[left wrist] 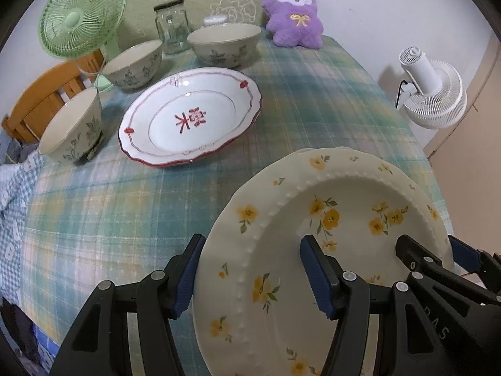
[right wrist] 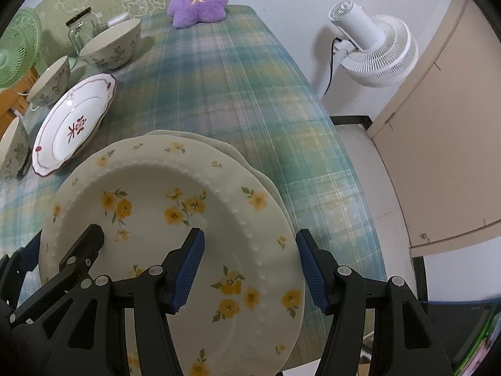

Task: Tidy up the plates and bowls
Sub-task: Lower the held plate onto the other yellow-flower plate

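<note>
Your left tongs (left wrist: 250, 277) and right tongs (right wrist: 250, 274) each straddle a rim of the yellow-flowered plate (left wrist: 328, 219), half open; whether they grip, I cannot tell.

Red character "樂" on the scalloped white plate (left wrist: 191, 117)
</note>
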Demonstrator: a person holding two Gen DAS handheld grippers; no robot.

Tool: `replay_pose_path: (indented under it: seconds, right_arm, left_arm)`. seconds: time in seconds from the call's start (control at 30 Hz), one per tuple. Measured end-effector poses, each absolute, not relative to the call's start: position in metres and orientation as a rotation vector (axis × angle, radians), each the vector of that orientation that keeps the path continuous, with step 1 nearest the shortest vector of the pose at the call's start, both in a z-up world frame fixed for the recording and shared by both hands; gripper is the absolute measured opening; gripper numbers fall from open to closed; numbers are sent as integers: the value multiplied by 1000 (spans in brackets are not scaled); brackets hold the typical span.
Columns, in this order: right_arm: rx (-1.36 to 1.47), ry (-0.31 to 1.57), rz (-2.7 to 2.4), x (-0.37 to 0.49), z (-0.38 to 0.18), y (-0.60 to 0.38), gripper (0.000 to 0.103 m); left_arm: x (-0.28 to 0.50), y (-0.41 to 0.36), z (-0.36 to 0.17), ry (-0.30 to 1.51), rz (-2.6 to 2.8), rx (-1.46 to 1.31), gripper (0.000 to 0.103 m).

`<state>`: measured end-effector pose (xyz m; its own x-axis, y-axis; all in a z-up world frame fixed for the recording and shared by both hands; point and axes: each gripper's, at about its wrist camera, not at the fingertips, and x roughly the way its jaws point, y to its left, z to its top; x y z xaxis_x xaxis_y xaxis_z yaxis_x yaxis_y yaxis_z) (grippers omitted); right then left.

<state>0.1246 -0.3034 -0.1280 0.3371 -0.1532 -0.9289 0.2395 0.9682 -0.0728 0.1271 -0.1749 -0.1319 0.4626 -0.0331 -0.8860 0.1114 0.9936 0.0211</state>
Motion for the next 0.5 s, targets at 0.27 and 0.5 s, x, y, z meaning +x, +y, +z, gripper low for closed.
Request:
replay_pose_path:
  seconds: [0.27,0.5]
  right_arm:
    - [76,1186,-265,125,-129,-304,64]
    - [35,1142,-217,135,-123,-294,46]
  left_arm:
    - [126,-179,-134,1069,-65,115,61]
    - [135,-171,-142,1096,-43,58,57]
